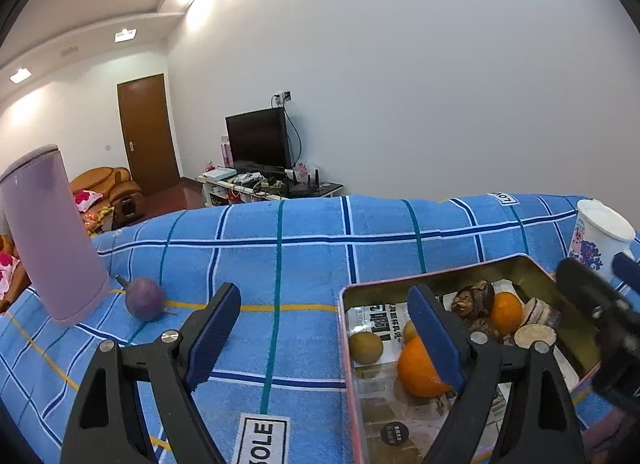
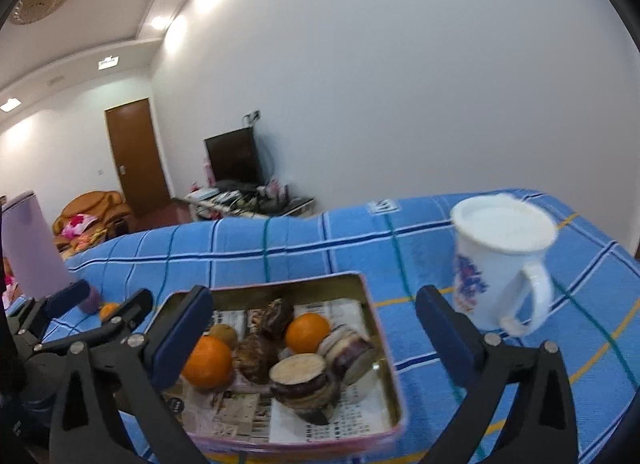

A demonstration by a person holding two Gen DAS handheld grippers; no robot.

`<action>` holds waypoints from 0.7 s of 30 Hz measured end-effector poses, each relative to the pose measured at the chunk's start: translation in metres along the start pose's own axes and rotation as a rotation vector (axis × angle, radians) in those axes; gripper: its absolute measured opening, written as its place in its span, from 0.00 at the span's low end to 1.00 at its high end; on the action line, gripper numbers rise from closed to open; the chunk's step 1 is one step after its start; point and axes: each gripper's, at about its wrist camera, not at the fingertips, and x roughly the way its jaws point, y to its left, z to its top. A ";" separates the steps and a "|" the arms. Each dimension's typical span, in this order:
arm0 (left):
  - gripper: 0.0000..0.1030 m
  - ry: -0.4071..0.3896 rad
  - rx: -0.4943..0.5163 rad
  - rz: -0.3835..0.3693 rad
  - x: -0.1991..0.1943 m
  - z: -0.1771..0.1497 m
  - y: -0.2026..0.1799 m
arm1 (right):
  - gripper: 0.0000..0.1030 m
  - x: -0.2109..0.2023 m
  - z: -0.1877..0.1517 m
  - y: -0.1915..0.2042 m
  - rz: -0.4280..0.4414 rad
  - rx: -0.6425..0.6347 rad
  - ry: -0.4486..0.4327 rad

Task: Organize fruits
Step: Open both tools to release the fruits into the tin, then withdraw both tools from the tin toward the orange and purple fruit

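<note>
A shallow metal tin [image 2: 280, 288] lined with printed paper sits on the blue checked cloth. It holds two oranges [image 2: 208, 362] [image 2: 307, 332], a kiwi [image 2: 223, 334], brown knobbly pieces [image 2: 256, 356] and purple-skinned cut chunks [image 2: 298, 380]. My right gripper [image 2: 314, 334] is open just above the tin's near side, nothing between its fingers. My left gripper [image 1: 326, 332] is open over the cloth, its right finger [image 1: 436, 336] over the tin's [image 1: 440, 276] left part, in front of an orange [image 1: 418, 370]. A purple round fruit [image 1: 145, 299] lies on the cloth to the far left.
A tall lilac cylinder [image 1: 52, 236] stands beside the purple fruit. A white printed mug [image 2: 500, 264] stands right of the tin. A small orange thing [image 2: 108, 310] shows between the left gripper's fingers in the right wrist view. Beyond the table edge are a TV stand and a door.
</note>
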 end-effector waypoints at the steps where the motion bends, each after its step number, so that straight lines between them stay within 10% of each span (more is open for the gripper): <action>1: 0.84 -0.003 0.000 0.006 0.000 0.000 0.001 | 1.00 -0.002 0.000 -0.001 -0.014 -0.001 -0.003; 21: 0.84 -0.058 0.017 -0.010 -0.022 -0.013 0.003 | 1.00 -0.032 -0.003 0.010 -0.029 -0.036 -0.150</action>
